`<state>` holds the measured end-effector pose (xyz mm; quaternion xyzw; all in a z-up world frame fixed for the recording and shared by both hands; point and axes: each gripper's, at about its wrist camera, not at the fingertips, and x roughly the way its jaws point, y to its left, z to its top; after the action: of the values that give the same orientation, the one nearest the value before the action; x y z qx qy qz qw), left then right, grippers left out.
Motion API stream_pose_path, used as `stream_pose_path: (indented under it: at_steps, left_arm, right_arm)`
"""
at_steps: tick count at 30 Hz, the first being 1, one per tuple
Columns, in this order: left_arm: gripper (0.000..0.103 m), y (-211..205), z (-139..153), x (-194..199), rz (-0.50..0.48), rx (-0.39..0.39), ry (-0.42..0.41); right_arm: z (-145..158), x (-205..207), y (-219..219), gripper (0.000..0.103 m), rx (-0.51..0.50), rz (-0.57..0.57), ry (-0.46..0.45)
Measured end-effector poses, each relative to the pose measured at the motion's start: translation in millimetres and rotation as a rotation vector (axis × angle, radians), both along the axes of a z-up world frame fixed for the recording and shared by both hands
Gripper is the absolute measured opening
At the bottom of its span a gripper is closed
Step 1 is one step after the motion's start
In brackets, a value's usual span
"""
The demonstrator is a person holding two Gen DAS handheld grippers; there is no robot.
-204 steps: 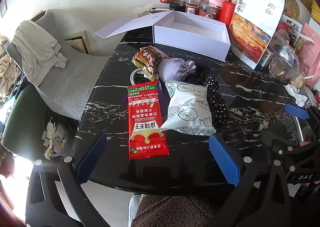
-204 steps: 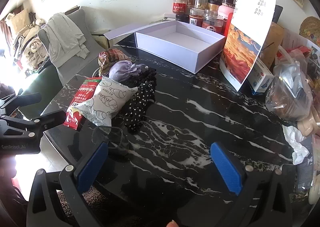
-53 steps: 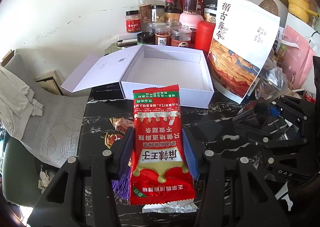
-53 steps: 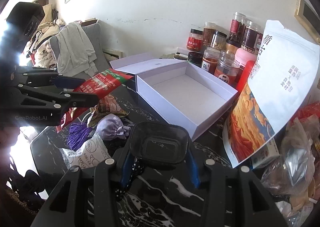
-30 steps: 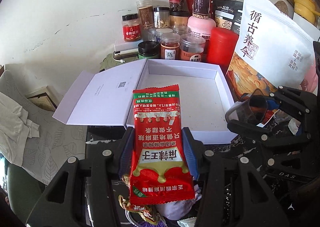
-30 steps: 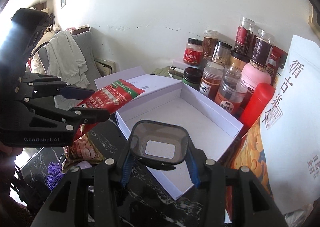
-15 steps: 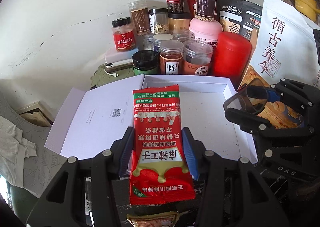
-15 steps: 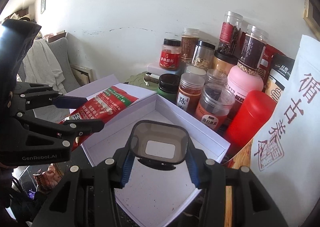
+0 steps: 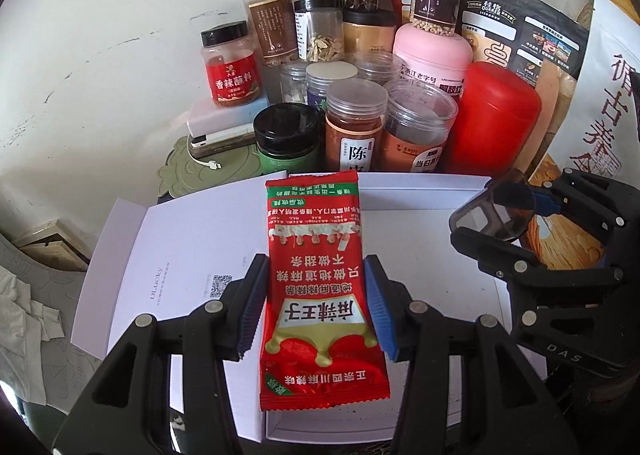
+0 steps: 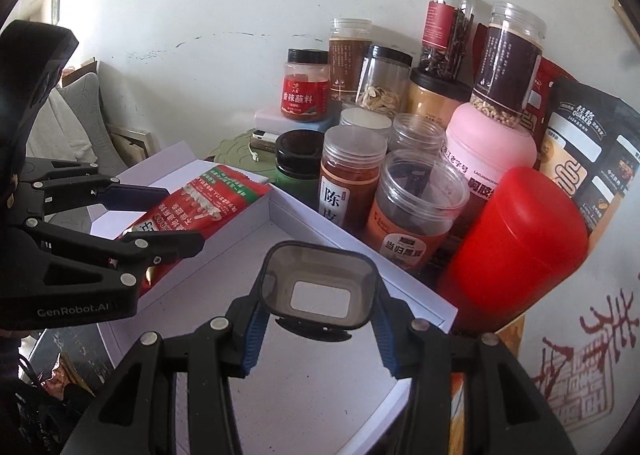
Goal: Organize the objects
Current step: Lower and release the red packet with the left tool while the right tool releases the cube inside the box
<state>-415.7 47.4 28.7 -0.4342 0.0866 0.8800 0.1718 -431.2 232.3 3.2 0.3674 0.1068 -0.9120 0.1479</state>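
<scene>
The white box [image 9: 424,215] lies open below both grippers. The left gripper [image 9: 316,295] fingers pinch the red snack packet [image 9: 320,287] above the box's left wall. The right gripper [image 10: 318,319] fingers clamp a dark translucent container [image 10: 320,283], apparently a small tub, over the box floor.

Both views are evenly lit by soft daylight; the white wall [image 9: 120,35] reads bright without burnout. Fisheye distortion bends straight lines, and a black vignette fills the corners. Central objects are sharp: print on the red packet [image 9: 320,275] is legible. In the right wrist view, the red canister [image 10: 516,239] carries a soft highlight, and the lower left corner falls into deep shadow. No motion blur.
</scene>
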Motion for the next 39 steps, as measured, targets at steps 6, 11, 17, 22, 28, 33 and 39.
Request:
stream_pose_path:
  at_steps: [6,11,17,22,28,33,39]
  left_arm:
    - [0.046,13,-23,-24,-0.042,-0.013,-0.051]
    - [0.046,22,-42,-33,-0.058,-0.009,-0.114]
    - [0.046,30,-61,-42,-0.07,-0.023,-0.16]
    - [0.049,30,-71,-44,-0.057,-0.033,-0.203]
    - [0.052,27,-67,-41,-0.033,-0.041,-0.177]
    - [0.058,28,-57,-32,-0.032,-0.063,-0.163]
    - [0.058,20,-35,-14,-0.021,-0.057,-0.144]
  right_arm:
    - [-15,-14,4,0.047,0.017,-0.02,-0.028]
    - [-32,-25,8,0.047,0.025,-0.023,-0.07]
    - [-40,-29,9,0.047,0.033,-0.02,-0.088]
    - [-40,-28,8,0.049,0.033,-0.013,-0.09]
    - [-41,-27,6,0.05,0.036,-0.019,-0.106]
    - [-36,-17,4,0.05,0.051,-0.016,-0.094]
    - [-23,-3,1,0.05,0.05,-0.008,-0.078]
